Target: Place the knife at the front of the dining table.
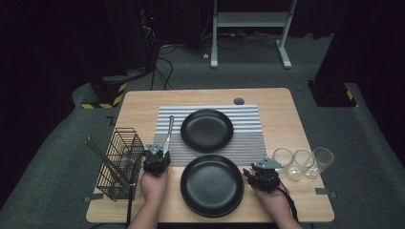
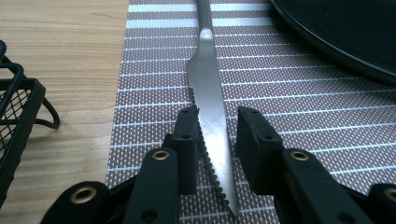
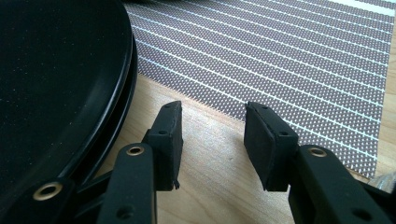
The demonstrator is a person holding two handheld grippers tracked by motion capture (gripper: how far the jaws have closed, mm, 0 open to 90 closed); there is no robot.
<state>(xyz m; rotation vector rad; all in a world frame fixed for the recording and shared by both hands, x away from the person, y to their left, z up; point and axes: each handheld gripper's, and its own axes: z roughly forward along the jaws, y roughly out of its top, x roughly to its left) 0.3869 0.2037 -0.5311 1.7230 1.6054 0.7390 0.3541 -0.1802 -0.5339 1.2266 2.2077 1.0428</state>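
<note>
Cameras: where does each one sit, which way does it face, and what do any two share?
High view: above the person's side, looking forward and down on the table; both forearms, left gripper and right gripper show.
Left gripper view: rides that gripper, looking along its jaws, which straddle the knife on the striped placemat, one pad at the serrated edge.
Right gripper view: rides that gripper, facing bare wood beside the near black plate; jaws open, nothing between.
Shared: both gripper views and the high view show the placemat.
</note>
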